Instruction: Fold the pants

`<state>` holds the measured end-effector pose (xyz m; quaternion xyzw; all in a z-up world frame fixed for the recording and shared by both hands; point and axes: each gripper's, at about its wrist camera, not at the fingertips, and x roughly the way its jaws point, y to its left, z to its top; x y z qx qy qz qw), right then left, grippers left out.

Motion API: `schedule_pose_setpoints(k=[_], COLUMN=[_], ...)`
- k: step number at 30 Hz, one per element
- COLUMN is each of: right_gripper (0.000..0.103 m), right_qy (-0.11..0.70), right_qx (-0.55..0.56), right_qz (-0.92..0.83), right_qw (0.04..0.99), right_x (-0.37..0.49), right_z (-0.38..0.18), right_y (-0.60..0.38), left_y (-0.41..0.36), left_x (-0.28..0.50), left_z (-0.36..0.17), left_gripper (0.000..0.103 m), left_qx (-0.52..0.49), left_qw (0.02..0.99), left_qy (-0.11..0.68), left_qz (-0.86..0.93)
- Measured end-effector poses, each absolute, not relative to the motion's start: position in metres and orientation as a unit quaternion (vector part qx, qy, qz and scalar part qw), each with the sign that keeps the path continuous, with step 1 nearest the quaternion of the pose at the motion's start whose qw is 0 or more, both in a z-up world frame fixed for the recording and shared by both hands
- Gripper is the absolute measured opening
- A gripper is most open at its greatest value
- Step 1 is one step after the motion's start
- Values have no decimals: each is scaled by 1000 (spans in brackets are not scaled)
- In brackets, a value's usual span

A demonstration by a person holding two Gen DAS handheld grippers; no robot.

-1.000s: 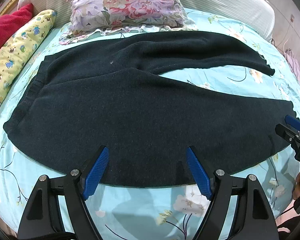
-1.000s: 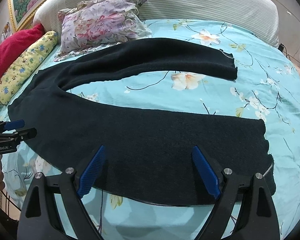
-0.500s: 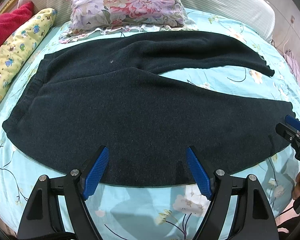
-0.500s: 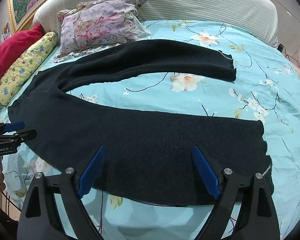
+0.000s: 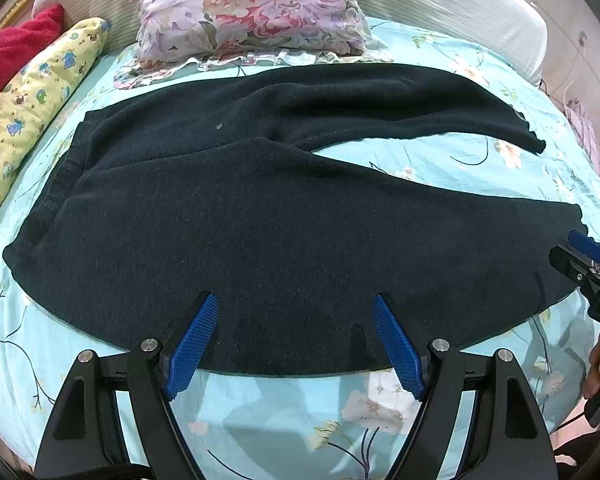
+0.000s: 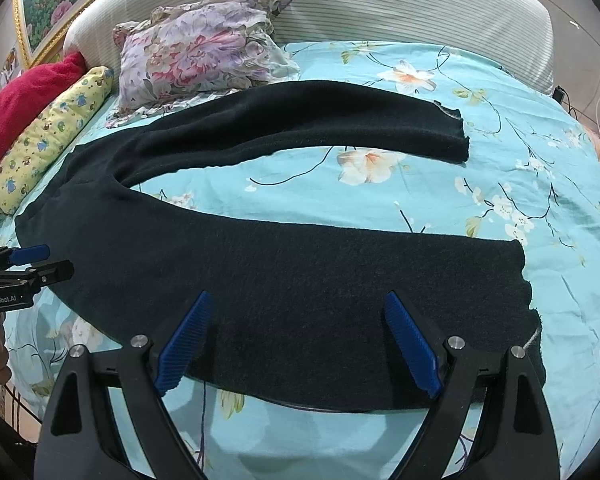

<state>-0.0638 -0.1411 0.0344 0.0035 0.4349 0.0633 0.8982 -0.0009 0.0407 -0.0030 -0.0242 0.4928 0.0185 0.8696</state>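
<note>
Floral turquoise bed [image 6: 440, 168] carries the dark pants [image 5: 260, 232], spread flat with the waistband left and both legs running right, the long axis crosswise. Both tools hover at the near leg's near edge: the left hand-held gripper [image 5: 296, 344] toward the waist end, the right hand-held gripper [image 6: 296, 340] nearer the cuff, each spread wide and empty. That near leg likely goes over the far one.
</note>
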Motion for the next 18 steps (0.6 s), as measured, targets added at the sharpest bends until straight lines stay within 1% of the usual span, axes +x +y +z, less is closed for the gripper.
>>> schedule_pose_setpoints(k=[11, 18], right_gripper=[89, 89], right_qy=[435, 433], right_qx=[5, 26], right_qz=[63, 64], right_qw=[898, 899], right_x=[-63, -60], right_z=[34, 41], right_y=[-142, -149], left_y=[41, 40], left_x=[2, 6], left_z=[-3, 2], left_gripper=[80, 81], left_qx=[-26, -32], left_qw=[867, 865], left_qy=[497, 501], left_qz=[15, 5])
